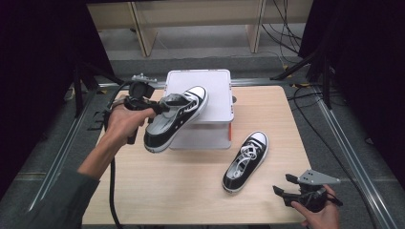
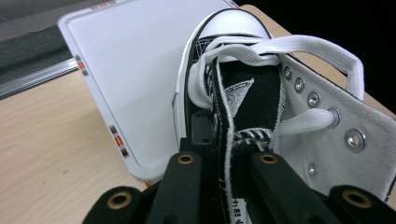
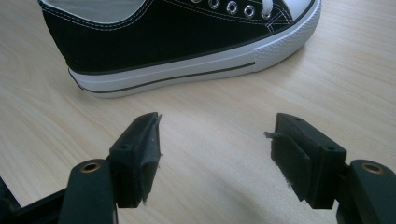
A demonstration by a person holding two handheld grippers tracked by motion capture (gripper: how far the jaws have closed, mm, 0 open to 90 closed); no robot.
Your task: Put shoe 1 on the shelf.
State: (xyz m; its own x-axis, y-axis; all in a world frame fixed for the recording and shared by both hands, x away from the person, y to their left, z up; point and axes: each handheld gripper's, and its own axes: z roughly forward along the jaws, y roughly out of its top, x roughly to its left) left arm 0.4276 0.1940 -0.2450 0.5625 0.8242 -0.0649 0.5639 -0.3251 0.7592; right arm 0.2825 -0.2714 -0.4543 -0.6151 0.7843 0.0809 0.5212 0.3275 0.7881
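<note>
A black canvas sneaker with a white sole and laces (image 1: pixel 175 118) hangs tilted in the air, its toe over the white box (image 1: pixel 212 93). My left gripper (image 1: pixel 161 108) is shut on the side wall of its opening. In the left gripper view the black jaws pinch that stitched fabric edge, and the held sneaker (image 2: pixel 243 93) points away over the white box lid (image 2: pixel 135 70). A matching second sneaker (image 1: pixel 246 162) lies on the table at centre right. My right gripper (image 1: pixel 282 183) stands open near the front right edge. In its own view the right gripper (image 3: pixel 215 140) has nothing between its jaws, just short of the second sneaker's heel (image 3: pixel 177 42).
The wooden table (image 1: pixel 191 195) has bare room at the front left and middle. The white box stands at the table's back centre. Metal rails run along both sides, and cables lie on the floor at the back right.
</note>
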